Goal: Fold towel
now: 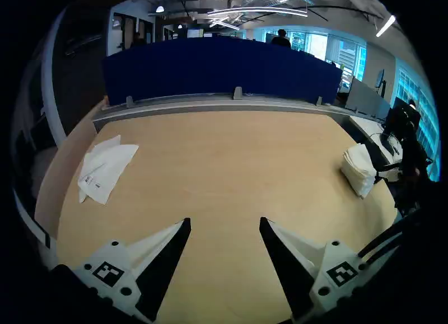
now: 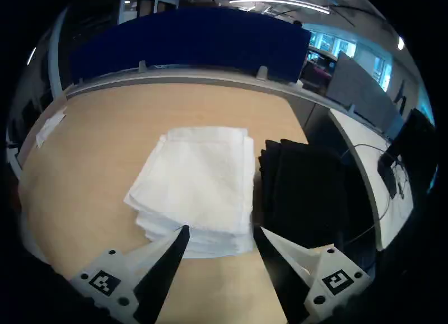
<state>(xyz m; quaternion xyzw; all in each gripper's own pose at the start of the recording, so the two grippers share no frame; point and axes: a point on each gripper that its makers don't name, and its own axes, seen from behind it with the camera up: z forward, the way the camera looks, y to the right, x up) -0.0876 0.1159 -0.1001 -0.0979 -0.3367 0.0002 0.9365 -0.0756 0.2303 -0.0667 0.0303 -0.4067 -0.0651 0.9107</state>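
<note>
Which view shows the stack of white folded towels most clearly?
The right gripper view: the stack of white towels lies close ahead of the open right gripper, its layers visible. In the left gripper view the stack appears small and distant, at the right.

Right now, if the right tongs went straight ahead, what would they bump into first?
Most likely the pile of white towels. It lies on the table straight ahead of the right tongs, whose open tips sit just at its near edge. The black pile lies off to the side.

Left gripper view faces partition (image 1: 224, 66) across table (image 1: 235, 156); right gripper view near shared towel stack (image 2: 196, 178).
</note>
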